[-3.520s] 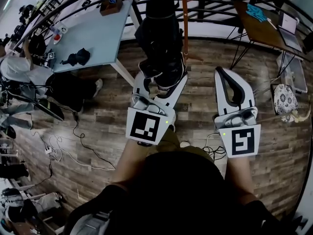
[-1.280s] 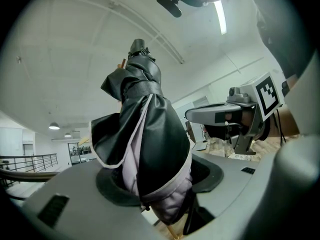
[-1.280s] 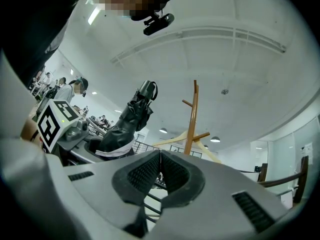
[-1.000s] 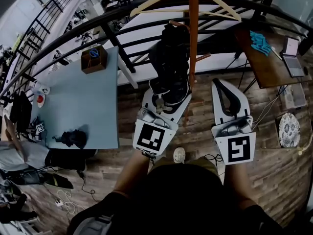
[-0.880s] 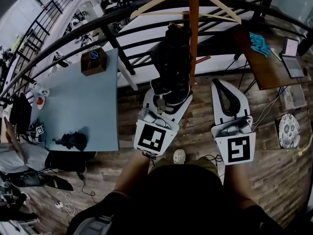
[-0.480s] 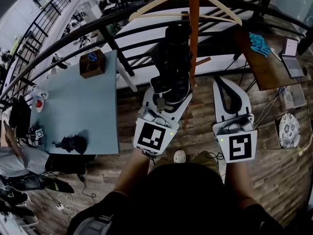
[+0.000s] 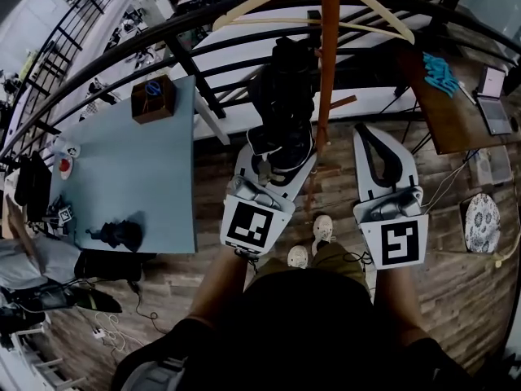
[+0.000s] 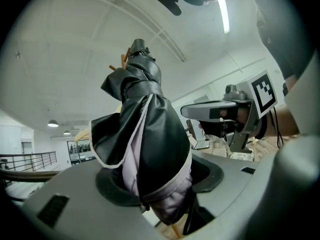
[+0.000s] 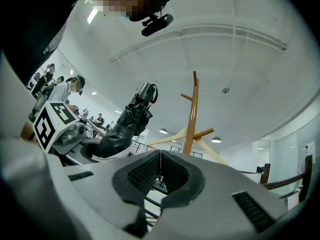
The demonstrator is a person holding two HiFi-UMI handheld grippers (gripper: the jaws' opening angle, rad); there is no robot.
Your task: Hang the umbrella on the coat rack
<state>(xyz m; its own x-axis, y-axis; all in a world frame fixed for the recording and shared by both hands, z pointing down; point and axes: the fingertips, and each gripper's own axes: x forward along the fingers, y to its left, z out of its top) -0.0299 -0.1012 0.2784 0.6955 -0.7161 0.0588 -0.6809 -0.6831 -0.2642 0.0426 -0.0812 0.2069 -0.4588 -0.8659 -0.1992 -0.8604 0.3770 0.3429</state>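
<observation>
Clamped between the pads of the left gripper (image 8: pixel 155 186): the folded black umbrella (image 8: pixel 145 129), caught at its bunched lower canopy, pale lining showing along the hem, far end rising toward the upper middle of the left gripper view. Pressed together on nothing at the right gripper (image 9: pixel 160 166), ribbed pads meeting in a thin seam at bottom centre of the right gripper view. Side by side at centre frame in the head view, left one tilted slightly rightward, right one just right of it and apart from the umbrella. Just right of the umbrella there, the orange-brown pole of the coat rack (image 7: pixel 327 55), running up to the top edge with pale wooden arms spreading to both sides; contact between umbrella and pole impossible to judge, though clearly apart in the right gripper view. Behind both, a black railing (image 7: pixel 203 31) curving across the top. At left, a light blue table (image 7: pixel 138 177) with a wooden box (image 7: pixel 153 98) at its far corner. At upper right, a brown desk (image 7: pixel 456 125) bearing a teal cloth (image 7: pixel 440 70) and a laptop (image 7: pixel 496 88). Below the grippers, pale shoes (image 7: pixel 322 228) on the wood-plank floor (image 7: pixel 212 275).
</observation>
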